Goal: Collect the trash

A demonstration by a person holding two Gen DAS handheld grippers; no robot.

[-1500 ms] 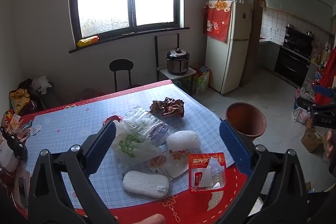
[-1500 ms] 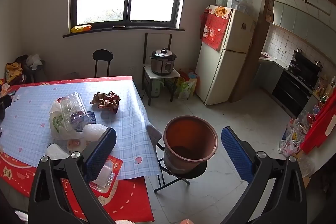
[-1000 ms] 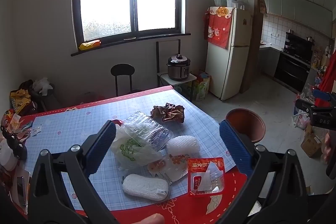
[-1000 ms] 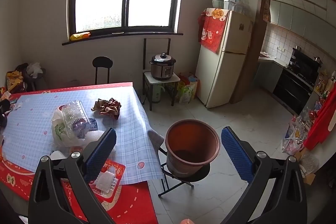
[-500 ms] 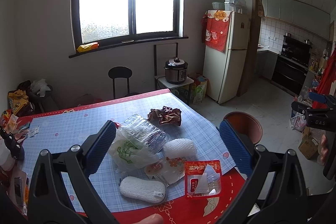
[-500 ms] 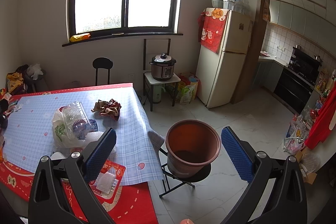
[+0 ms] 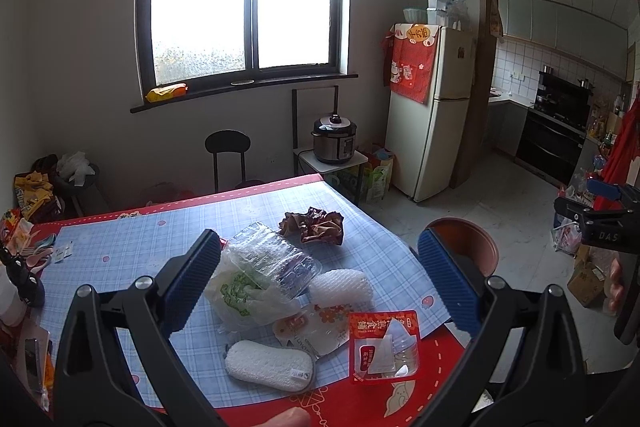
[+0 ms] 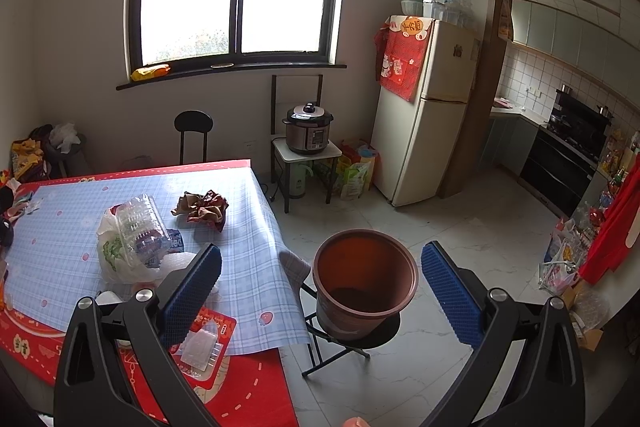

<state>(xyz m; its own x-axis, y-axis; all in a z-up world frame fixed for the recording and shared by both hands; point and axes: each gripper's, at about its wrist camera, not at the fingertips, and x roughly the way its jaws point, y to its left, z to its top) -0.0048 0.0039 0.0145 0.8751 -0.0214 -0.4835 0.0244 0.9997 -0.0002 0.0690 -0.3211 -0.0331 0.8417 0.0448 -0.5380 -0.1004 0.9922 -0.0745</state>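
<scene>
Both claws hanging wide apart, empty: left gripper (image 7: pixel 320 281) over trash pile (image 7: pixel 276 275) mid-frame, right gripper (image 8: pixel 322 291) over bin (image 8: pixel 365 285). Risk: light wrappers slipping, missing bin.

left tongs (image 7: pixel 320 283) agape, right tongs (image 8: pixel 322 287) agape — both empty
</scene>
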